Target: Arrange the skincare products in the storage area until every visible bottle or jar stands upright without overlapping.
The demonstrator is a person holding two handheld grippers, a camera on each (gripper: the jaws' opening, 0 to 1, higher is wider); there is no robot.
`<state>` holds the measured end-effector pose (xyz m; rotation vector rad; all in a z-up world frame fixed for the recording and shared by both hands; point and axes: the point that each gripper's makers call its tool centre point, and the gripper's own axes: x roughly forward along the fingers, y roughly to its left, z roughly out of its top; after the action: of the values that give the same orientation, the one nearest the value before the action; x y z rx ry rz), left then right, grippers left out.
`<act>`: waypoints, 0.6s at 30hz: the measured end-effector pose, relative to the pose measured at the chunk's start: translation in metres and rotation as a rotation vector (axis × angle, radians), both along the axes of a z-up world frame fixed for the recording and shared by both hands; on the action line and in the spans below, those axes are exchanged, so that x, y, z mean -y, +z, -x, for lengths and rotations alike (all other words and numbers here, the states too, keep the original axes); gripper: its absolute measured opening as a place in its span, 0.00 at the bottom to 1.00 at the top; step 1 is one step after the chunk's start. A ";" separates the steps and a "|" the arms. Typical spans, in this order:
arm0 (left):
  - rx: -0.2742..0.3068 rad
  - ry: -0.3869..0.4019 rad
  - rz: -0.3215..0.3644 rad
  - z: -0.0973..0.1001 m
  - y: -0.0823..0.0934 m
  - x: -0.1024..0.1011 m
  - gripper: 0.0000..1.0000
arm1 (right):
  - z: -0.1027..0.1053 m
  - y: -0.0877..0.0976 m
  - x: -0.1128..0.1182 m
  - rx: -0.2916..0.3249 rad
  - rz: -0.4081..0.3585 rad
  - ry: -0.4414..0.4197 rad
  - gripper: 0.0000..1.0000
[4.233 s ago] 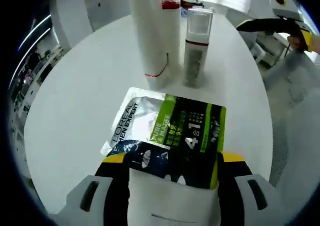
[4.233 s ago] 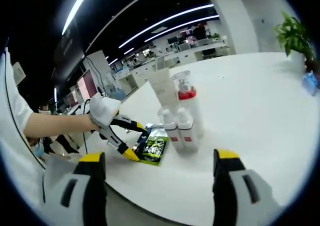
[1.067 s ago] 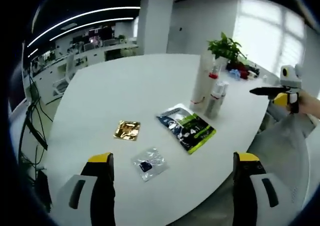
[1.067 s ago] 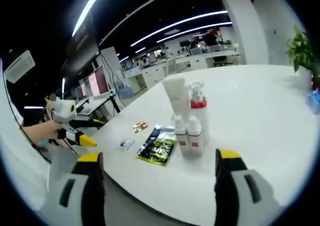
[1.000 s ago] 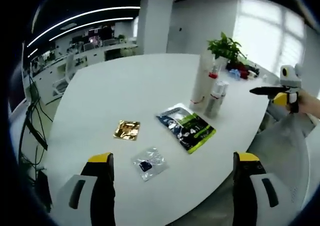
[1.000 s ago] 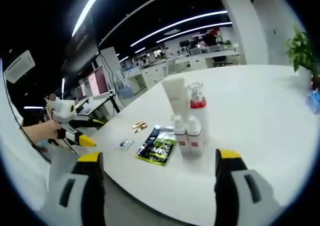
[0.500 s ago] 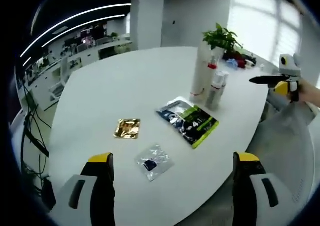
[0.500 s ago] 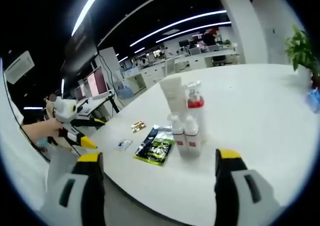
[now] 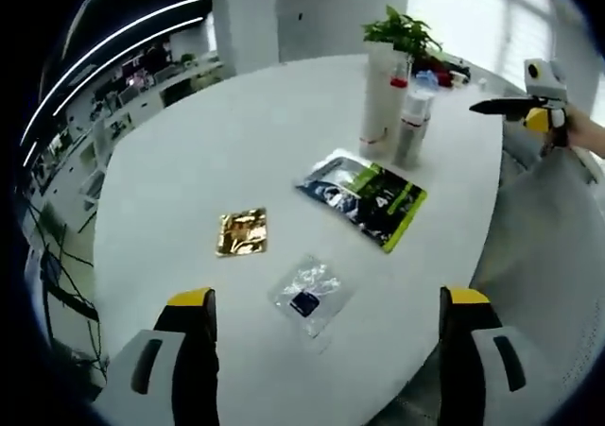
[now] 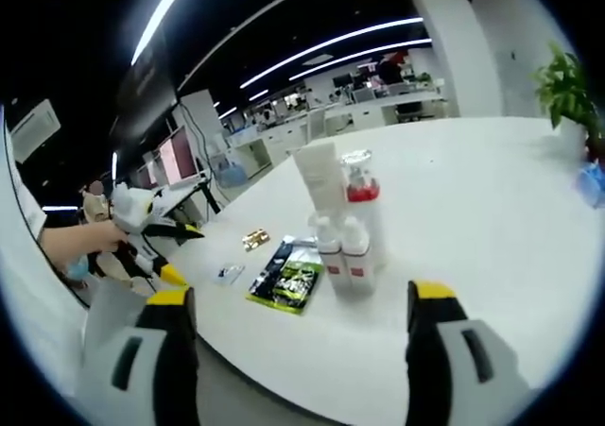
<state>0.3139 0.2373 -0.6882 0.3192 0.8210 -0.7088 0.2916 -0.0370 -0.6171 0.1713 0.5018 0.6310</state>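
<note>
Skincare bottles stand in a tight cluster on the round white table (image 9: 189, 152), and here's how it reads from your left gripper view, left to right. First the small gold foil sachet (image 9: 242, 231), lying flat. Just right of it and nearer you, the clear plastic sachet with a dark centre (image 9: 307, 295), also flat. Then the black-and-green flat product pouch (image 9: 364, 195), lying near the foot of the bottles. Beyond it, the tall white tube with a red band (image 9: 380, 105) stands upright, the slim pump bottle with a red collar (image 9: 410, 124) right beside it.

Your left gripper (image 9: 321, 350) hangs over the near edge, jaws spread wide with nothing between them. Far right, your right gripper (image 9: 515, 107) sits off the table; how its jaws stand there, you cannot tell.

Switch to the right gripper view: the left gripper (image 10: 156, 242) hovers off the left edge, then the pouch (image 10: 285, 280), then the cluster — tube (image 10: 321, 185), pump bottle (image 10: 362, 209) and two small white bottles with red labels (image 10: 342, 256) in front, touching side by side. The right gripper's (image 10: 298, 355) jaws are wide apart and empty.

Everything bottle-shaped looks upright and unstacked, so I'd call this the checking stage, close to finished. If anything remains, your next move is a look behind the tube for a hidden jar, keeping well clear so you don't topple that packed group.
</note>
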 end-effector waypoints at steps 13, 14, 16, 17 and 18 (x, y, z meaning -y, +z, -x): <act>-0.074 -0.169 -0.112 -0.012 -0.030 -0.002 0.85 | -0.001 -0.008 0.004 -0.025 0.002 -0.029 0.92; -0.085 -0.184 -0.123 -0.012 -0.033 -0.002 0.82 | -0.001 -0.008 0.004 -0.025 0.002 -0.031 0.92; -0.096 -0.217 -0.159 -0.012 -0.039 -0.005 0.78 | -0.002 -0.008 0.004 -0.027 0.002 -0.034 0.92; -0.093 -0.230 -0.172 -0.013 -0.041 -0.005 0.77 | -0.002 -0.008 0.004 -0.027 0.003 -0.035 0.92; -0.086 -0.243 -0.178 -0.014 -0.042 -0.005 0.76 | -0.002 -0.008 0.004 -0.027 0.004 -0.035 0.92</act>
<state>0.3284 0.2419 -0.7305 0.5585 0.9392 -0.8821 0.2940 -0.0412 -0.6247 0.1843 0.5247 0.5936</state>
